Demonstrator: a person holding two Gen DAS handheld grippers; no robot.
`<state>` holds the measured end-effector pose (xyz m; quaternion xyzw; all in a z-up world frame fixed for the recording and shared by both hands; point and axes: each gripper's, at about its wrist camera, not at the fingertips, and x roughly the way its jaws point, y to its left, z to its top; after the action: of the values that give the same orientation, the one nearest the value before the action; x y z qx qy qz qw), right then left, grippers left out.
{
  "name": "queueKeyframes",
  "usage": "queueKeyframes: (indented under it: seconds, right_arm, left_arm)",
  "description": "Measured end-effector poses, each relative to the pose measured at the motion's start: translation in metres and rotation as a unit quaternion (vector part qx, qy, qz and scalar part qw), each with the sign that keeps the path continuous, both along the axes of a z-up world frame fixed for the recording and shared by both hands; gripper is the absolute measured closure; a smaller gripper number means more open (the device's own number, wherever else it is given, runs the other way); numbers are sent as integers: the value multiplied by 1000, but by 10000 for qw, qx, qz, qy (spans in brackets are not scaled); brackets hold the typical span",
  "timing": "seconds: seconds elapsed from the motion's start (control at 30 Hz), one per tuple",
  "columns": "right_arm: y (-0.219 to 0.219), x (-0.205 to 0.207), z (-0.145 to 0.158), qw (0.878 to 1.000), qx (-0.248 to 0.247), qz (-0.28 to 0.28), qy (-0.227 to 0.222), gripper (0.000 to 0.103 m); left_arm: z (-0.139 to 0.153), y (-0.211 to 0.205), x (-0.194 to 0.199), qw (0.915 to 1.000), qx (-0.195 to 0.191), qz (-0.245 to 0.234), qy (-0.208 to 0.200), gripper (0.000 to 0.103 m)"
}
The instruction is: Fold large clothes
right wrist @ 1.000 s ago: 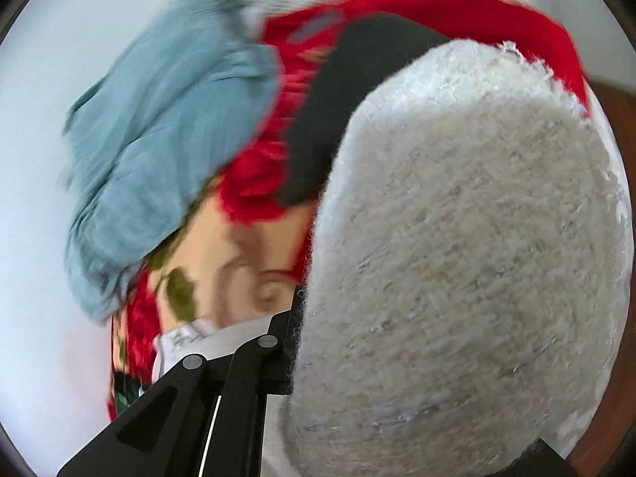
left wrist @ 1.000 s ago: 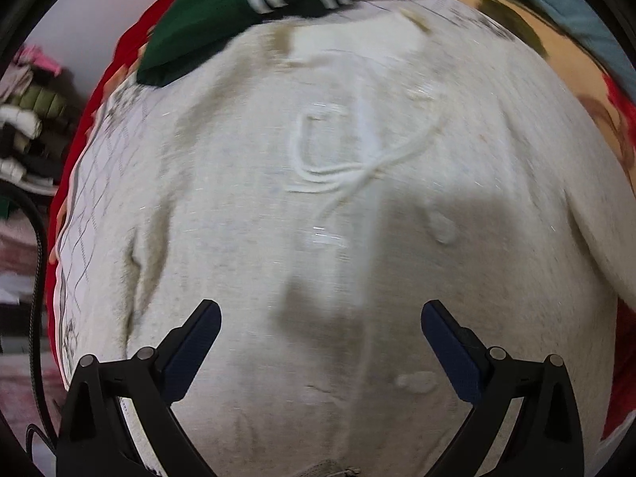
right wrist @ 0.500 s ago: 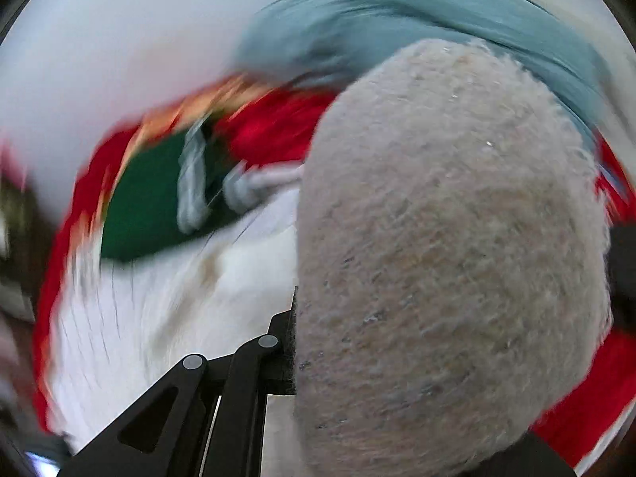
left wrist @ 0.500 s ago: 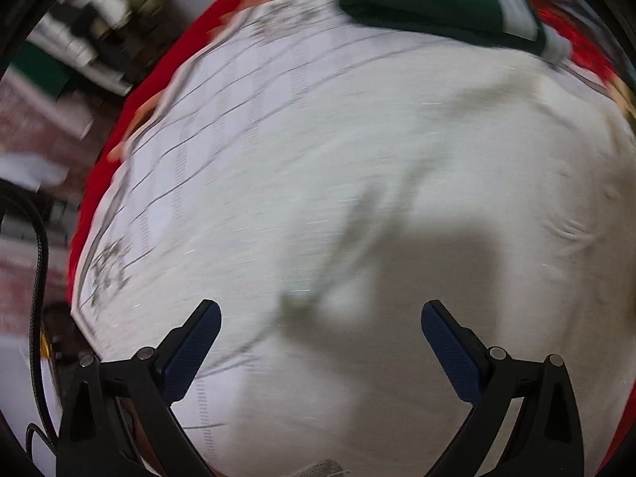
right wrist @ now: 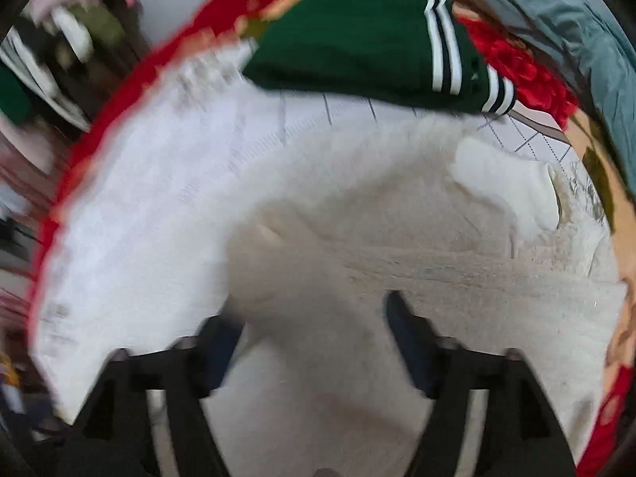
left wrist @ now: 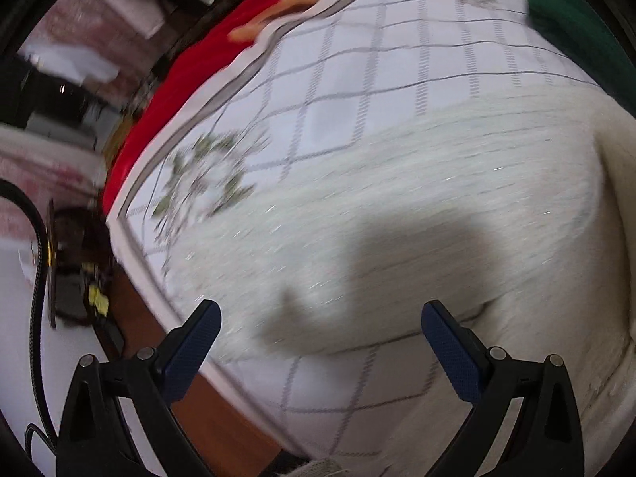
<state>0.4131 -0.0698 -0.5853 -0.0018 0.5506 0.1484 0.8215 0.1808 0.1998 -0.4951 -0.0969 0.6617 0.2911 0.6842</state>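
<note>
checked bedsheet (left wrist: 397,59) lay under the cream sweater (left wrist: 437,206). left gripper (left wrist: 320,318) hung wide, empty above it; right gripper (right wrist: 314,318) was opening, sweater cloth between its fingers (right wrist: 405,334).

A home bedroom: a bed (left wrist: 381,59) with checked cover and red blanket (left wrist: 190,79), clothes on it, more clothes piled on shelves (right wrist: 59,39).

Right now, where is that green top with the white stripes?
In the right wrist view the green top lies at the far edge of the checked cloth, beyond the cream garment.
</note>
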Motion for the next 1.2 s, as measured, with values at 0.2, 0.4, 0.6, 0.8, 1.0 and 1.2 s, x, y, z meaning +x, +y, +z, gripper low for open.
queueKeyframes:
  seconds: [0.2,0.4,0.6,0.8,1.0,1.2]
  right_arm:
    - [-48,-11,40,9917,1057,-730,-35,25]
    - [-56,14,3,9839,1140,-995,955,70]
    - [-36,13,-24,9830,1001,-863,1274,70]
    - [-22,12,-36,9816,904,-936,1399,69]
    - [8,20,-45,9809,925,-886,1465,56]
    - [32,23,-50,9830,815,-681,1498,56]
  left_arm:
    - [-26,49,-46,9908,-743,1132,93,0]
    - [-78,98,-85,9565,-1492,2506,-34,1]
    - [-100,129,-81,9359,-1689,3066,-397,20]
    - [-103,158,-71,9232,-1828,3371,-263,23]
    - [-60,171,-65,9343,-1854,2990,-573,23]
    - [-67,182,-72,9197,-2073,3125,-1167,24]
